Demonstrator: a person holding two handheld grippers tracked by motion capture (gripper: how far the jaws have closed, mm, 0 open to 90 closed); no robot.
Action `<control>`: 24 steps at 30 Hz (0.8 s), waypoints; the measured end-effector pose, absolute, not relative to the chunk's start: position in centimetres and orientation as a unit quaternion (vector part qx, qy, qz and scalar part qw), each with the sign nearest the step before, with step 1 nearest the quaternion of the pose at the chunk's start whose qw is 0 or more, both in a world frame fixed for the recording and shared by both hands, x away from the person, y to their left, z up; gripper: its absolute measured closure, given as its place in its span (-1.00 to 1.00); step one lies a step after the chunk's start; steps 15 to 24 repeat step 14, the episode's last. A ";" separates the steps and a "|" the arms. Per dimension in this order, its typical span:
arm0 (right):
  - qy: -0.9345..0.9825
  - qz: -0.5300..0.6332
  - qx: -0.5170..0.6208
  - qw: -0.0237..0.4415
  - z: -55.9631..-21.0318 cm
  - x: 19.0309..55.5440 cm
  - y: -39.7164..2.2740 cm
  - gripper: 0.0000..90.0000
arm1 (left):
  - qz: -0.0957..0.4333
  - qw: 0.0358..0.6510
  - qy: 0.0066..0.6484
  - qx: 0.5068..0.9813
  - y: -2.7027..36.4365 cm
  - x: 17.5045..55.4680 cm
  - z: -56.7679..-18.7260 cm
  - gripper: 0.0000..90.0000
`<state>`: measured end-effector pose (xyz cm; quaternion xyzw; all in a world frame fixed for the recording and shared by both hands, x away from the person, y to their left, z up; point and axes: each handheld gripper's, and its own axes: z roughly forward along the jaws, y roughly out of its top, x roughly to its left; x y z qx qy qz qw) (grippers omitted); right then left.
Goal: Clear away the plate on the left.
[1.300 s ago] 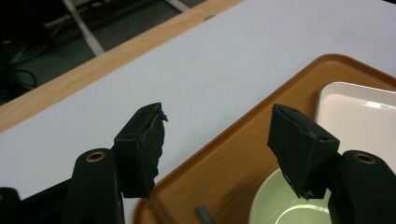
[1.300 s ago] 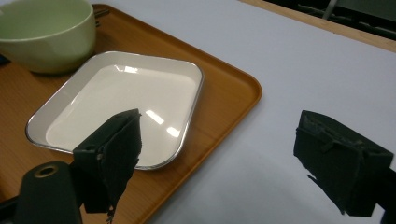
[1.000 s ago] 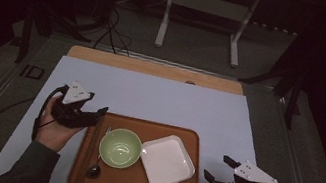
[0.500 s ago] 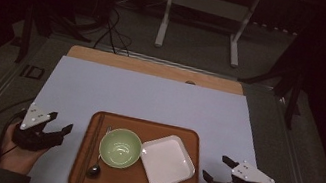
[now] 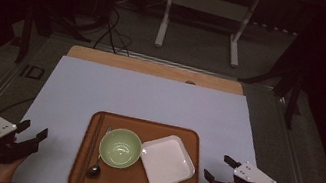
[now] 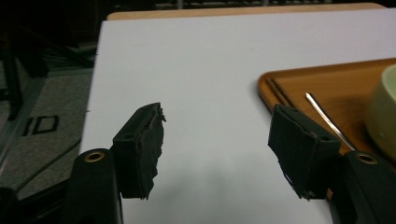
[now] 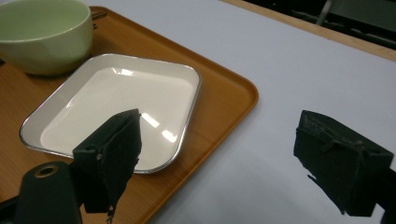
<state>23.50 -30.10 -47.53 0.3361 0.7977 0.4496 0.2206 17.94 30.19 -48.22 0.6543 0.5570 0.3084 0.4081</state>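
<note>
My left hand-held gripper [image 5: 30,136] sits released at the bench's [image 5: 150,97] near-left corner, jaws spread over bare white surface with nothing between them. If I swing it right carelessly, I judge the nearer jaw could clip the tray's [image 5: 195,140] raised lip or knock the chopsticks [image 5: 98,128] lying along its left edge. The spoon [image 5: 96,167] lies just beside the green bowl [image 5: 120,148], its handle running up past the rim, so a low approach might catch it and tip the bowl. The white square plate [image 5: 167,161] sits near the bowl's right side and crowds that flank; I cannot tell whether they touch. My right hand-held gripper [image 5: 220,170] is also released and empty, just off the tray's right edge; a hasty reach could shove the shallow plate into the bowl.
</note>
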 end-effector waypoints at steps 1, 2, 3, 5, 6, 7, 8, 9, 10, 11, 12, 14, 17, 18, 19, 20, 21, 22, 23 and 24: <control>0.796 0.451 0.337 0.223 -47.5 23.5 -30.2 -0.68 | 0.313 0.406 0.561 0.650 30.3 17.9 -48.3 -0.20; 0.796 0.451 0.337 0.223 -47.5 23.5 -30.2 -0.68 | 0.313 0.406 0.561 0.650 30.3 17.9 -48.3 -0.21; 0.793 0.453 0.339 0.225 -47.5 23.4 -30.2 -0.68 | 0.315 0.404 0.566 0.646 30.4 18.0 -48.3 -0.21; 0.787 0.458 0.342 0.233 -47.4 23.5 -30.4 -0.68 | 0.315 0.404 0.567 0.645 30.3 18.1 -48.4 -0.24; 0.785 0.459 0.344 0.235 -47.3 23.5 -30.4 -0.68 | 0.316 0.401 0.569 0.645 30.2 18.1 -48.5 -0.27; 0.782 0.460 0.347 0.237 -47.3 23.5 -30.5 -0.69 | 0.317 0.400 0.569 0.646 30.2 18.2 -48.5 -0.29; 0.779 0.462 0.348 0.241 -47.3 23.5 -30.6 -0.69 | 0.316 0.400 0.568 0.645 30.1 18.3 -48.5 -0.30; 0.776 0.464 0.350 0.244 -47.2 23.5 -30.7 -0.69 | 0.316 0.399 0.567 0.648 30.0 18.4 -48.5 -0.30; 0.772 0.467 0.353 0.246 -47.2 23.5 -30.8 -0.69 | 0.315 0.398 0.568 0.648 30.0 18.5 -48.6 -0.30; 0.768 0.469 0.357 0.249 -47.1 23.5 -30.8 -0.69 | 0.315 0.397 0.569 0.647 29.9 18.6 -48.7 -0.31; 0.765 0.472 0.359 0.251 -47.1 23.5 -31.0 -0.69 | 0.315 0.396 0.569 0.648 29.9 18.6 -48.7 -0.32; 0.759 0.476 0.364 0.254 -47.1 23.5 -31.2 -0.69 | 0.313 0.396 0.572 0.646 29.9 18.8 -48.8 -0.33; 0.759 0.476 0.364 0.254 -47.1 23.5 -31.2 -0.69 | 0.313 0.396 0.572 0.646 29.9 18.8 -48.8 -0.33; 0.759 0.476 0.364 0.254 -47.1 23.5 -31.2 -0.69 | 0.313 0.396 0.572 0.646 29.9 18.8 -48.8 -0.33; 0.759 0.476 0.364 0.254 -47.1 23.5 -31.2 -0.69 | 0.313 0.396 0.572 0.646 29.9 18.8 -48.8 -0.33; 0.759 0.476 0.364 0.254 -47.1 23.5 -31.2 -0.69 | 0.313 0.396 0.572 0.646 29.9 18.8 -48.8 -0.33; 0.759 0.476 0.364 0.254 -47.1 23.5 -31.2 -0.69 | 0.313 0.396 0.572 0.646 29.9 18.8 -48.8 -0.33; 0.759 0.476 0.364 0.254 -47.1 23.5 -31.2 -0.69 | 0.313 0.396 0.572 0.646 29.9 18.8 -48.8 -0.33; 0.759 0.476 0.364 0.254 -47.1 23.5 -31.2 -0.69 | 0.313 0.396 0.572 0.646 29.9 18.8 -48.8 -0.33; 0.759 0.476 0.364 0.254 -47.1 23.5 -31.2 -0.69 | 0.313 0.396 0.572 0.646 29.9 18.8 -48.8 -0.33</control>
